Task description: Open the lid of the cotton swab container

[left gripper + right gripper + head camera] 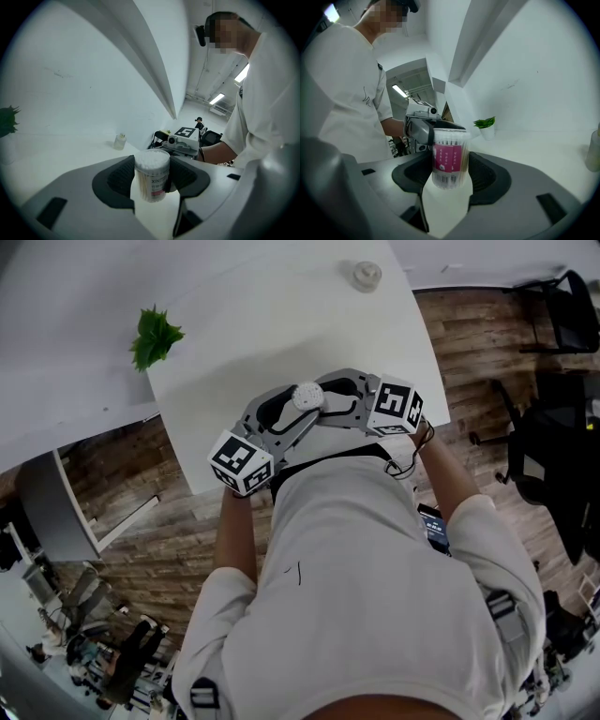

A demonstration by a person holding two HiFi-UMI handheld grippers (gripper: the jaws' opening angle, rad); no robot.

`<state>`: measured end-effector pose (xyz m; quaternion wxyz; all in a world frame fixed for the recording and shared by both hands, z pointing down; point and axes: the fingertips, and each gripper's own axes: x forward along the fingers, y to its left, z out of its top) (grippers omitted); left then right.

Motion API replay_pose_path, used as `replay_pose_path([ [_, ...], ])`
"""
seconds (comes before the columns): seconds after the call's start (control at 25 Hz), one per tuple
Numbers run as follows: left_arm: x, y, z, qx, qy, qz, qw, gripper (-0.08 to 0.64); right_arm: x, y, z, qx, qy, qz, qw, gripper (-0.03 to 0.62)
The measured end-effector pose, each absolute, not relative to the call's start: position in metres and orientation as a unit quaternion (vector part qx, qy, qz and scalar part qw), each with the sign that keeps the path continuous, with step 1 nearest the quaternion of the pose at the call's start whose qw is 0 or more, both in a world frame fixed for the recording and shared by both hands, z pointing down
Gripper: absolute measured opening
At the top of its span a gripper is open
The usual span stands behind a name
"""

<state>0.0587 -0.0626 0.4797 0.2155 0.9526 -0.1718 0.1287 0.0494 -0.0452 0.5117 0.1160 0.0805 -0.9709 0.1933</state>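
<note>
The left tongs [152, 174] and right tongs [449, 168] pinch the cotton swab container [307, 397] over the white surface [281, 324]; its lid [152, 159] looks still shut, opening not yet done

Clear plastic container [152, 176], matt white table [281, 324]

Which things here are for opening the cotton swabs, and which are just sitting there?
For the job: cotton swab container, left gripper, right gripper.
Just lying about: potted plant, little jar, both on the white table.
</note>
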Motion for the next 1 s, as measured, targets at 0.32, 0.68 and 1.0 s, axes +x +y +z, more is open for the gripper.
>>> replay_pose_path([
  [0.32,0.060,-0.065,0.478,0.944,-0.167,0.102,0.266,0.239,0.052,-0.046,0.516,0.090,-0.973,0.154,0.145,0.233],
  [0.68,0.066,-0.065,0.480,0.942,-0.180,0.129,0.251,0.256,0.055,-0.049,0.514,0.114,-0.971,0.129,0.166,0.233],
  [1.0,0.056,-0.072,0.468,0.929,-0.219,0.126,0.270,0.256,0.056,-0.054,0.515,0.144,-0.966,0.094,0.191,0.233],
])
